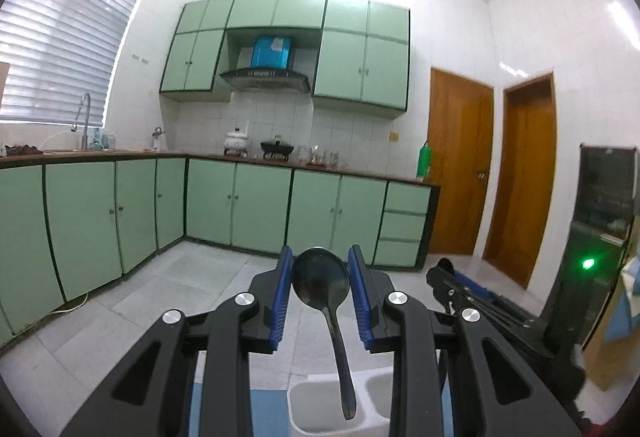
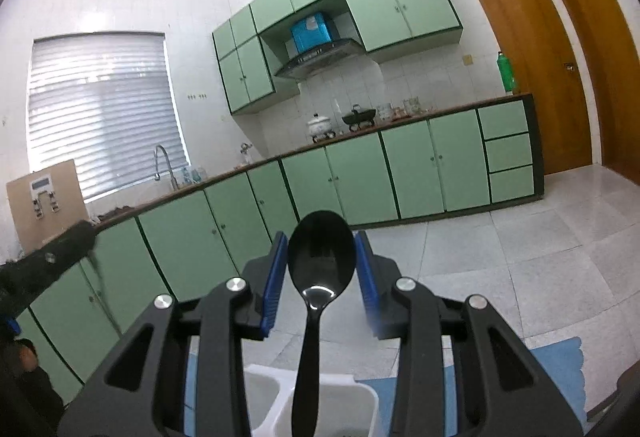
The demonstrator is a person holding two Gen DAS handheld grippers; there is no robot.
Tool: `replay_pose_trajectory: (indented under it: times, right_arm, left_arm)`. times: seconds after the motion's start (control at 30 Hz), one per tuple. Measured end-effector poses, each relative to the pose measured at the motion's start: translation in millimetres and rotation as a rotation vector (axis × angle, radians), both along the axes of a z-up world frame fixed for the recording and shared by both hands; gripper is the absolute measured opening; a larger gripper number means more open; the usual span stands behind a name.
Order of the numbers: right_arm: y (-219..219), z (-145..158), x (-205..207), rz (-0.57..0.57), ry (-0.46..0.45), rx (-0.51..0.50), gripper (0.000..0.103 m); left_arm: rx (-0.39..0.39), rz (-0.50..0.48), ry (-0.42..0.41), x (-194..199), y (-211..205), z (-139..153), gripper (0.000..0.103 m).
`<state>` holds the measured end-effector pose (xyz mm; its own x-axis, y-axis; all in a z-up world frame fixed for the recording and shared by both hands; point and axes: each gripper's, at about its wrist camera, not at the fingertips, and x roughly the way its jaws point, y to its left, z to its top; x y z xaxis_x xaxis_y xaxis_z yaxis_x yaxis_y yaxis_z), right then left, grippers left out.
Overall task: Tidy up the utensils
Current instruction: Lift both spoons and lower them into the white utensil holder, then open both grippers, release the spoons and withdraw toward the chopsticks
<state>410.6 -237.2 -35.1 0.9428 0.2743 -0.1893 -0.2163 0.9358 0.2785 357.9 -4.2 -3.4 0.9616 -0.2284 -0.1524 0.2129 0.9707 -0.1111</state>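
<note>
Each tool clamps a black spoon by its bowl: left tool [image 1: 319,291] on left spoon [image 1: 320,279], right tool [image 2: 321,279] on right spoon [image 2: 321,257]. Light, stiff, glossy plastic by the look, so you risk a slip; grip the handle instead.

Your left wrist camera rides behind left gripper [image 1: 320,273], looking forward near level along fingers, spoon bowl close up. Beyond: green base cabinets [image 1: 240,205], range hood [image 1: 266,77], two wooden doors at right. Your right wrist camera sits same way behind right gripper [image 2: 321,265], frame tilted, window blind [image 2: 104,109] further in. Both views share cabinets, hood, counter, white holder [image 1: 316,405] at bottom edge.
</note>
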Motion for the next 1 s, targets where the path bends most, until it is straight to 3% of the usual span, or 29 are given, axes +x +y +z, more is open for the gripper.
replay_pose_trajectory:
  times: [0.27, 0.43, 0.5, 0.6, 0.7, 0.83, 1.0]
  right_arm:
    - [10, -42, 21, 0.001, 0.079, -0.028, 0.033]
    - [10, -61, 13, 0.013, 0.132, -0.036, 0.036]
    - [8, -65, 4, 0.011, 0.139, -0.023, 0.050]
    - [2, -65, -10, -0.001, 0.147, -0.021, 0.053]
    - [-6, -62, -29, -0.028, 0.164, -0.020, 0.062]
    - [-16, -63, -71, -0.058, 0.205, -0.018, 0.081]
    - [-16, -83, -135, -0.074, 0.292, -0.036, 0.089]
  left_arm:
    - [0.024, 0.012, 0.132, 53, -12, -60, 0.028]
    - [0.039, 0.009, 0.160, 51, -11, -69, 0.029]
    - [0.045, 0.008, 0.161, 45, -10, -70, 0.033]
    - [0.046, 0.012, 0.163, 34, -8, -67, 0.039]
    - [0.054, 0.031, 0.159, 15, -2, -62, 0.050]
    - [0.081, 0.041, 0.172, -24, 4, -64, 0.067]
    - [0.090, 0.046, 0.267, -78, 11, -88, 0.078]
